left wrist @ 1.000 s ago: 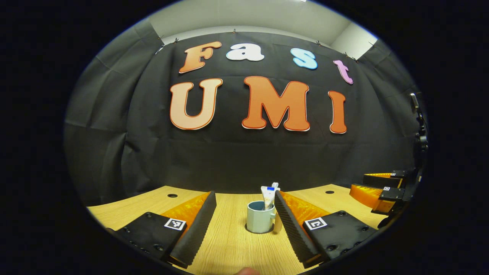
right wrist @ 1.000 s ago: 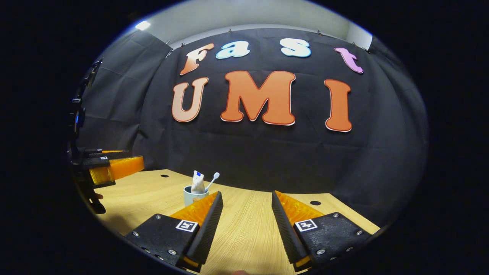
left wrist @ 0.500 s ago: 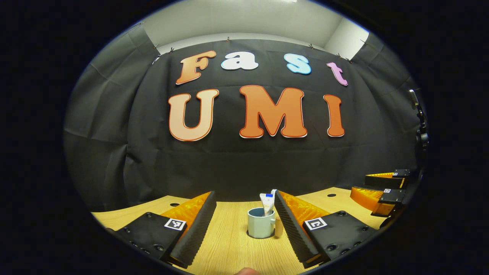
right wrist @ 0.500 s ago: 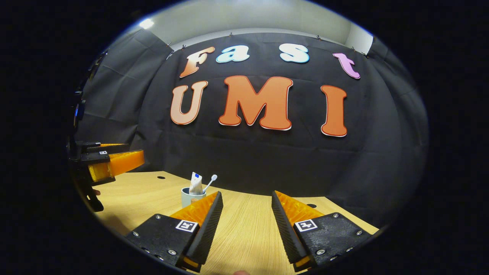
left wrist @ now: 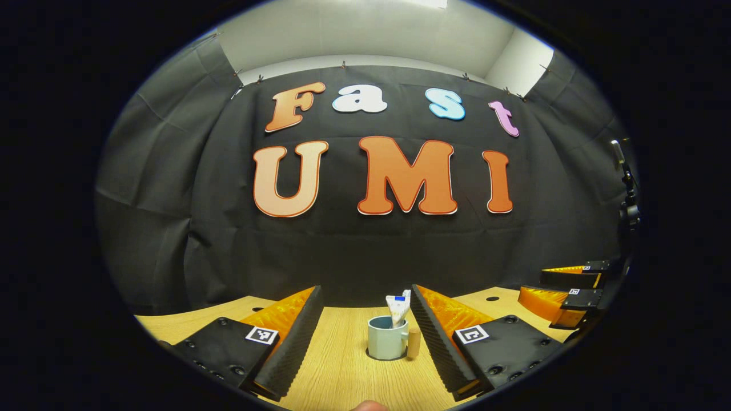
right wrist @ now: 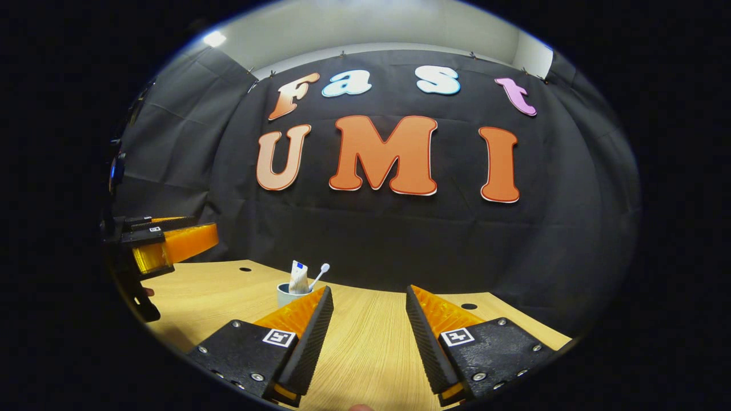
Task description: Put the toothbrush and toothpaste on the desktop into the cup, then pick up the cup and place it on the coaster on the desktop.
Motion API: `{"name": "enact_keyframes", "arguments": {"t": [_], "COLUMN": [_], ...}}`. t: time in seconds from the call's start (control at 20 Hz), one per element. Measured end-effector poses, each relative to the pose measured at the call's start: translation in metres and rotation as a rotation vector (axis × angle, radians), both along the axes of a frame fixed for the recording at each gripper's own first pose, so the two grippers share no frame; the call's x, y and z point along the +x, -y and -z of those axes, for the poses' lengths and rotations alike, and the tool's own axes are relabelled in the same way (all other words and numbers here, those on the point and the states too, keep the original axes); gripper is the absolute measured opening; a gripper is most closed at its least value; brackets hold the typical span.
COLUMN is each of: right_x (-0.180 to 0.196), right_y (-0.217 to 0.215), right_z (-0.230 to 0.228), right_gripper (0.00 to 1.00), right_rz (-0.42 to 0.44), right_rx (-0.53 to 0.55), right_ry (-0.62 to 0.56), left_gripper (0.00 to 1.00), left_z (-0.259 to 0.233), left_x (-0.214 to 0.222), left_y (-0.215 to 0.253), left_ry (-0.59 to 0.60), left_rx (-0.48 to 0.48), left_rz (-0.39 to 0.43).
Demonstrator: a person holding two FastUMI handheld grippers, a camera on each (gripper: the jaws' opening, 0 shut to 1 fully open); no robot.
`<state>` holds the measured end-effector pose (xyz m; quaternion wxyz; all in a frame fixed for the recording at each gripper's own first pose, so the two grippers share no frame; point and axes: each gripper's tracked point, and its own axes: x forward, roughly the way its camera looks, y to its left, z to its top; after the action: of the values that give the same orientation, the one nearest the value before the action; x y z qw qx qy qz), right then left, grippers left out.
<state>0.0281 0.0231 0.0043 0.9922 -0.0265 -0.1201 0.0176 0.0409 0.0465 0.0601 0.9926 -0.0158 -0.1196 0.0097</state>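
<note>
While both my hand-held grippers, left (left wrist: pixel 365 337) and right (right wrist: pixel 364 337), stand apart and empty, the cup (left wrist: pixel 386 338) on the worktop (left wrist: pixel 342 371) holds toothpaste (left wrist: pixel 398 308) and toothbrush (right wrist: pixel 318 274); no label reads clearly.

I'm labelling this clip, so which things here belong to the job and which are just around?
Job:
cup
toothpaste, in the cup
toothbrush, in the cup
left gripper, open
right gripper, open

Just around:
desk
black cloth wall
</note>
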Motion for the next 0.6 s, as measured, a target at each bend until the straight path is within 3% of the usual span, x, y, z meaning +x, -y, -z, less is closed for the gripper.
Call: {"name": "enact_keyframes", "arguments": {"t": [0.6], "right_x": [0.0013], "right_y": [0.0001], "right_z": [0.0028], "right_gripper": [0.78], "right_rz": [0.022], "right_rx": [0.002], "right_ry": [-0.016], "left_gripper": [0.98], "left_z": [0.0031], "left_x": [-0.0017], "left_y": [-0.0049], "left_ry": [-0.007], "left_rx": [0.017], "left_rz": [-0.023]}}
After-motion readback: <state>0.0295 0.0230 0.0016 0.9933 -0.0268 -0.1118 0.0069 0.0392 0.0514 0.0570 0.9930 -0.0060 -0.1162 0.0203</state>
